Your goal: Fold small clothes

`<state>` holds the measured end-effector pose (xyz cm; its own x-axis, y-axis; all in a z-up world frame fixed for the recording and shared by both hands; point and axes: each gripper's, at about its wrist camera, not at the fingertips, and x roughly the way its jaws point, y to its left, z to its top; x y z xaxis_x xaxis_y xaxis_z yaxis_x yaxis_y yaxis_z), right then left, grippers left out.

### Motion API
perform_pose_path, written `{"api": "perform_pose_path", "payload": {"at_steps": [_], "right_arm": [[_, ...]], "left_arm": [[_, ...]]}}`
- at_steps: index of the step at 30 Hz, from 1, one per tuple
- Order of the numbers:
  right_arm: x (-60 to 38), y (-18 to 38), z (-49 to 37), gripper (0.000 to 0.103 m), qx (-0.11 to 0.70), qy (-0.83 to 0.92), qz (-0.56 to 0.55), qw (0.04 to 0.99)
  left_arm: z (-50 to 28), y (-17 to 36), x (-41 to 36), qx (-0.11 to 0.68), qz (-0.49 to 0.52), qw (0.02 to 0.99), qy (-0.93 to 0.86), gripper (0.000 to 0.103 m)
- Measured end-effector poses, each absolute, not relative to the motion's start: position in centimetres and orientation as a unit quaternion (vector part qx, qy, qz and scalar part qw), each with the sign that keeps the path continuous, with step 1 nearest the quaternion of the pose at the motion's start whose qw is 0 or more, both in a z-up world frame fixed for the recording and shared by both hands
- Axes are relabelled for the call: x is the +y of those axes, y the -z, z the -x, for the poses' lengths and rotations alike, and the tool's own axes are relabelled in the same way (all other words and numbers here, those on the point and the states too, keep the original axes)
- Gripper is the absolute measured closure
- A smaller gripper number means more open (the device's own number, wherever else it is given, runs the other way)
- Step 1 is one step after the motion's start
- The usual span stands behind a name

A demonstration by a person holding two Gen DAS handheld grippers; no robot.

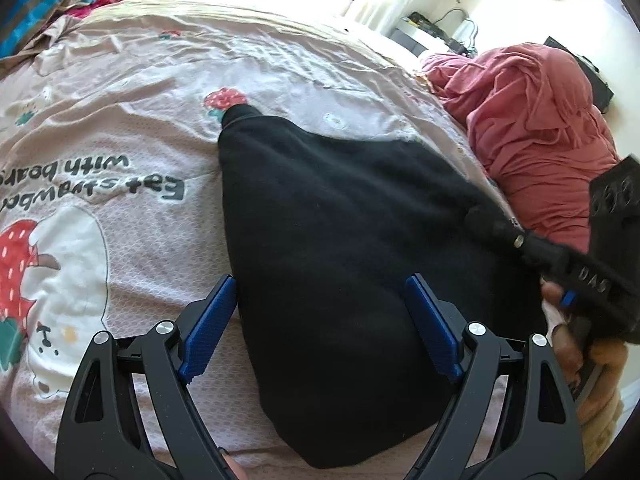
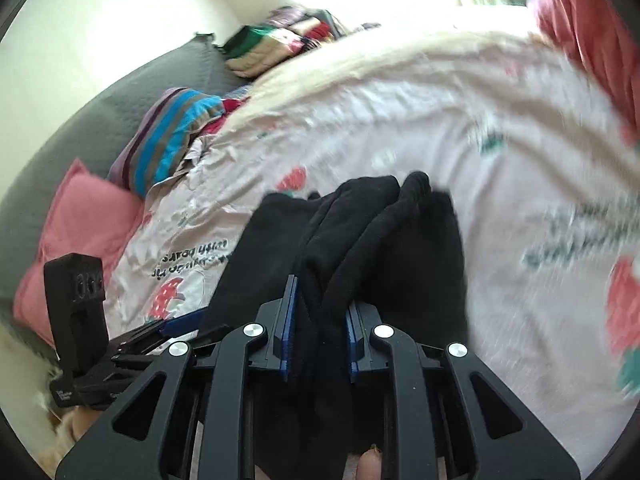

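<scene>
A black garment (image 1: 340, 240) lies spread on the pink strawberry-print bedsheet (image 1: 120, 220). My left gripper (image 1: 320, 328) is open, its blue pads (image 1: 212, 320) astride the garment's near part, just above it. My right gripper (image 2: 318, 332) is shut on a bunched edge of the black garment (image 2: 360, 232) and lifts it. It shows at the right of the left wrist view (image 1: 520, 240), gripping the garment's right corner. The right wrist view is blurred by motion.
A red garment (image 1: 532, 128) lies heaped at the bed's right edge. A striped blue pillow (image 2: 172, 136), a pink pillow (image 2: 80, 232) and a grey headboard (image 2: 100, 100) stand at the bed's far side. Folded clothes (image 2: 272, 48) are piled beyond.
</scene>
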<state>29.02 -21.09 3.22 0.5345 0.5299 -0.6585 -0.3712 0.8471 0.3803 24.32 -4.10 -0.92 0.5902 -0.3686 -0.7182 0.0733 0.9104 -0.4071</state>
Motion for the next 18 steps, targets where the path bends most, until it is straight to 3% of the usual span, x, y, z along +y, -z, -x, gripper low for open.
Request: {"api": "perform_pose_path", "payload": {"at_steps": [5, 13, 18], "right_arm": [[-21.3, -1.6, -30.0, 0.085, 0.415, -0.225, -0.026, 0.881], [-23.5, 2.5, -29.8, 0.084, 0.43, -0.201, -0.059, 0.878], [-22.7, 2.4, -29.3, 0.076, 0.427, -0.178, -0.037, 0.886]], "left_arm": [[-24.0, 0.6, -6.0, 0.443, 0.141, 0.875, 0.133, 0.025], [-23.6, 1.4, -8.0, 0.447, 0.084, 0.883, 0.121, 0.023], [-23.5, 1.5, -8.1, 0.446, 0.077, 0.884, 0.117, 0.023]]}}
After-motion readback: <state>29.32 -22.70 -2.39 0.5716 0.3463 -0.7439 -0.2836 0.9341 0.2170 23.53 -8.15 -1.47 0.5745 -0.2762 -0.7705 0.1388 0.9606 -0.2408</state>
